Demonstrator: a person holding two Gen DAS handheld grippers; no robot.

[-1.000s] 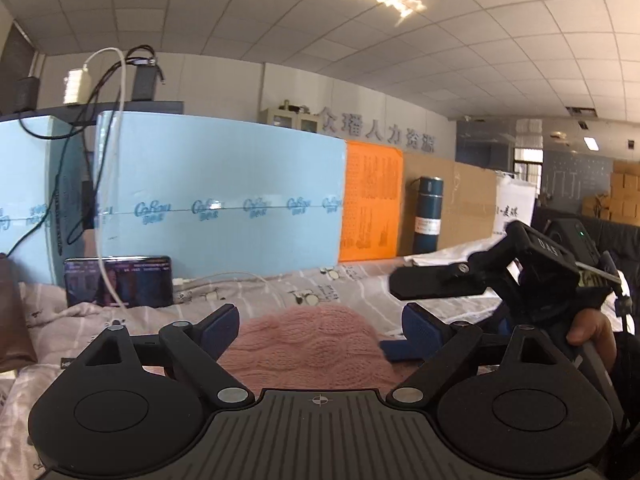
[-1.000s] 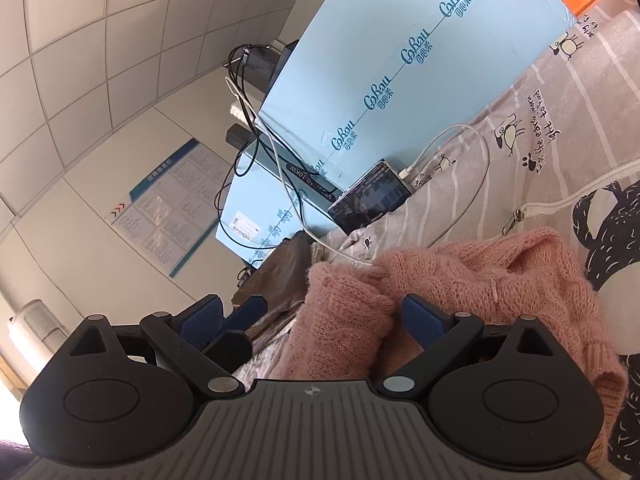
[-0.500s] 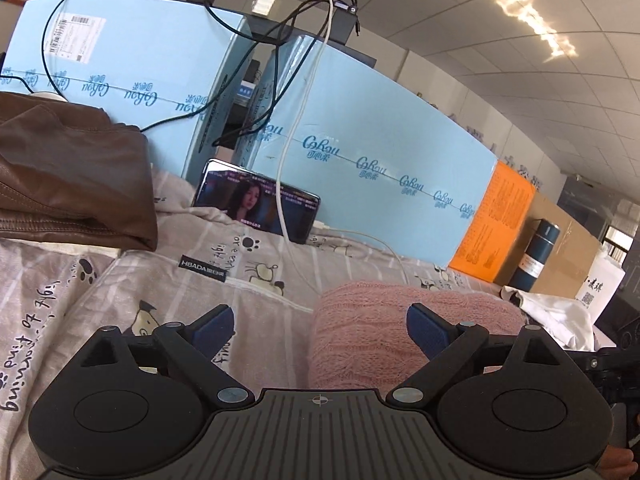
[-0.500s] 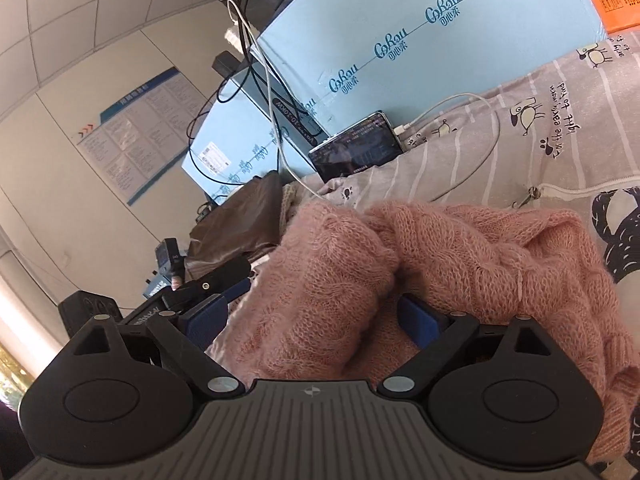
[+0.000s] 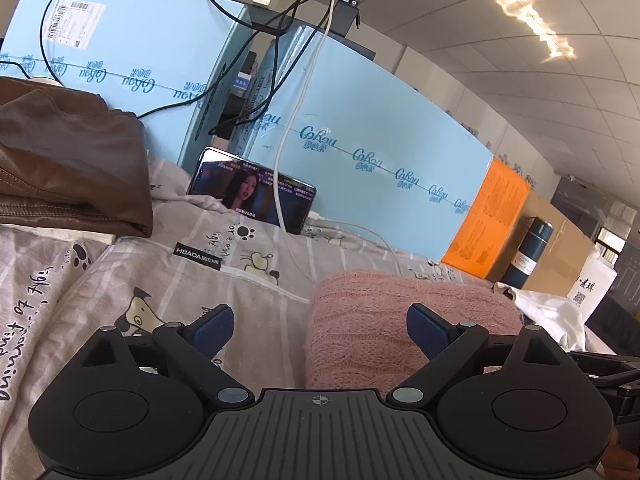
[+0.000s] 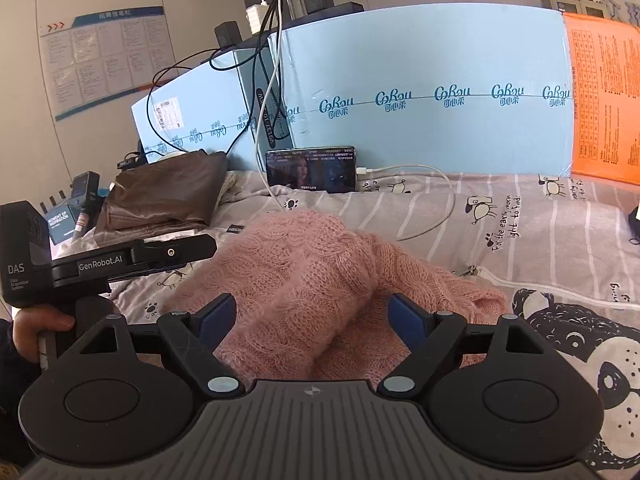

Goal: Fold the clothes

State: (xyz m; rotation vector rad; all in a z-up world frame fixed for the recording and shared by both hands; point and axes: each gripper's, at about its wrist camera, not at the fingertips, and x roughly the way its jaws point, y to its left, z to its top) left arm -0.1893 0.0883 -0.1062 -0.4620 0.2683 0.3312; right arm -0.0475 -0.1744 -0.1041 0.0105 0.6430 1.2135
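Both hand-held grippers, left (image 5: 320, 326) and right (image 6: 312, 312), gape; pink sweater's (image 6: 304, 280) near edge hidden.

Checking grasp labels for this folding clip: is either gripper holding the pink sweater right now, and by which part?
Nothing is held. The left gripper and the right gripper are both open over the pink sweater, pads clear of the knit.
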